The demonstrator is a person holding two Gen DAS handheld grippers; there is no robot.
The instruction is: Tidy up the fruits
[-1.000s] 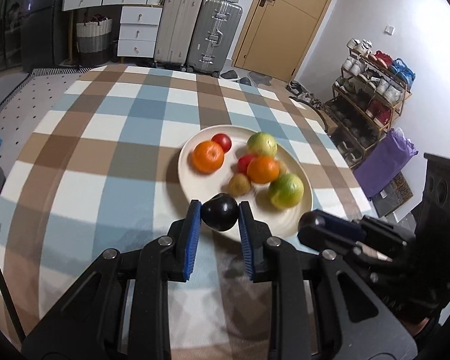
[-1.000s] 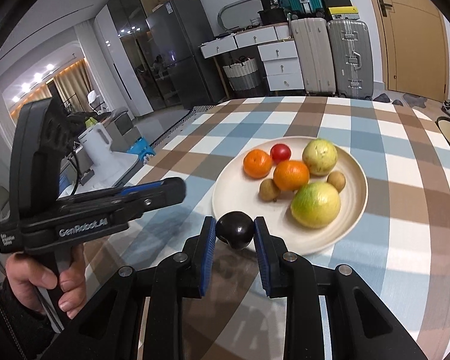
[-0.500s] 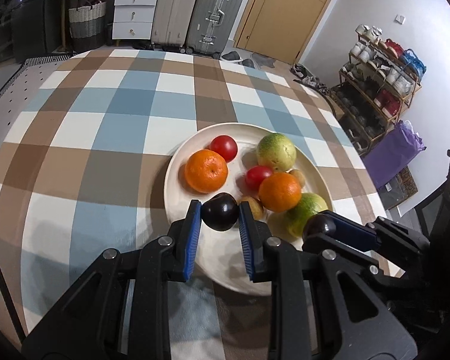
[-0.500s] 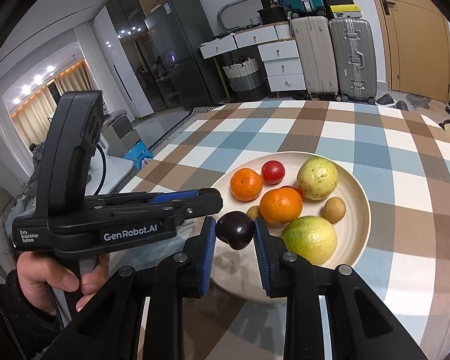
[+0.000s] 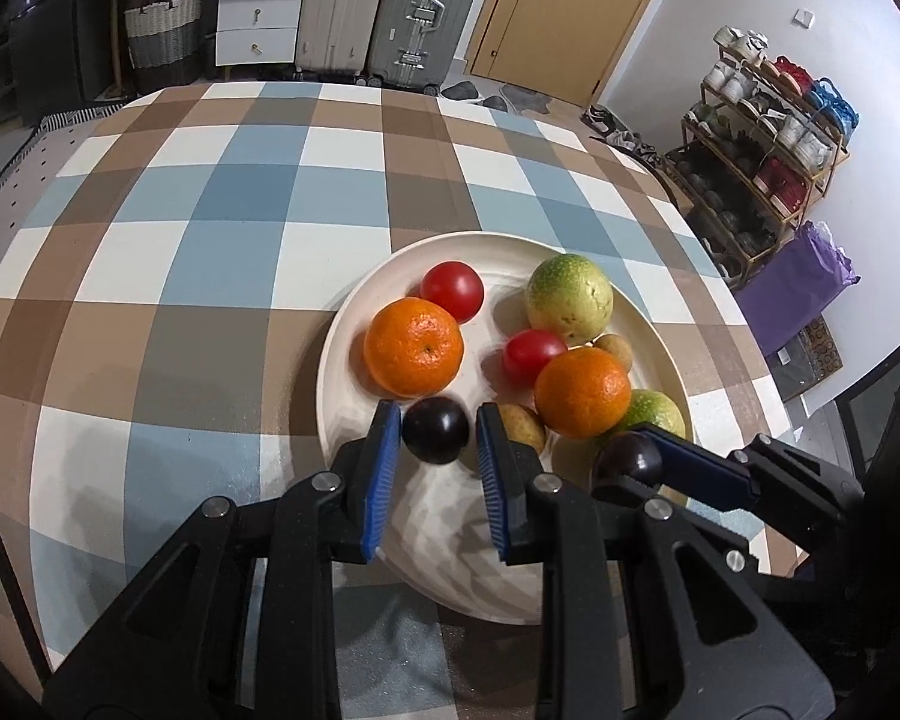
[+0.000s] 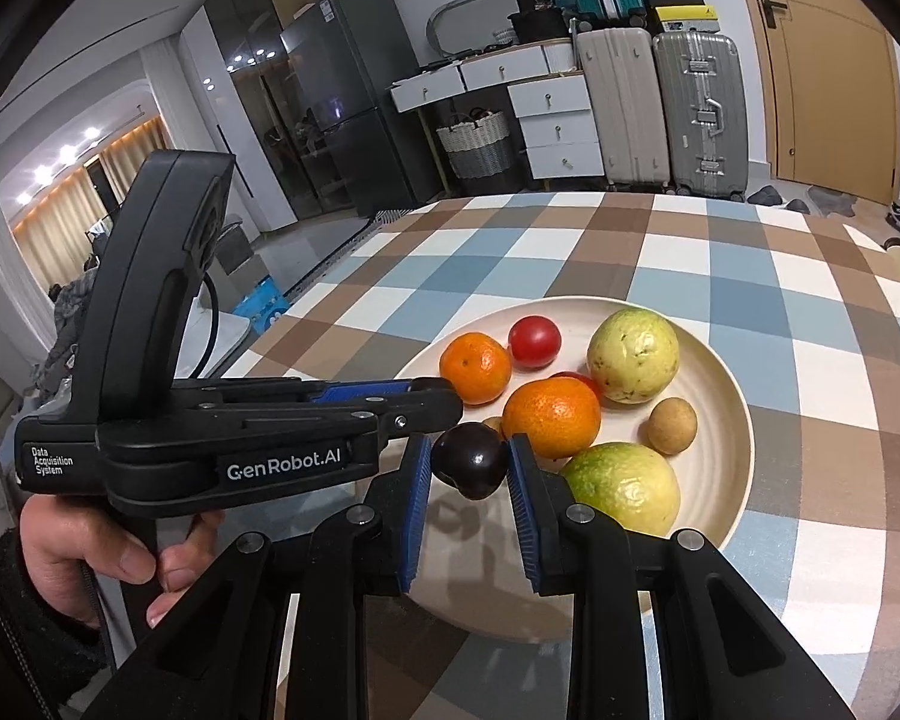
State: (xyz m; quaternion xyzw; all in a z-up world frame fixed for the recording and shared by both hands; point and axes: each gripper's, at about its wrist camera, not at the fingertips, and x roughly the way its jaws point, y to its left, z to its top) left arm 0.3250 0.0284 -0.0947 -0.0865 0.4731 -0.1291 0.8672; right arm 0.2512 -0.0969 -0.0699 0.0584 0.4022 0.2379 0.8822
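Right wrist view shows "GenRobot.AI" and "Data Acquisition System" printed on the left gripper [image 6: 450, 402], held in a hand [image 6: 90, 552]. Each gripper clamps its own fruit: the left a dark plum [image 5: 435, 429], the right gripper [image 6: 469, 468] a second dark plum [image 6: 471, 459], both over the near rim of the cream plate [image 5: 390, 276]. Around the plate spreads a checked tablecloth [image 5: 210, 252]; beyond it stand suitcases [image 6: 660, 102] and a door [image 6: 822, 60].

"GenRobot.AI" on left hand-held gripper [image 6: 426, 414]
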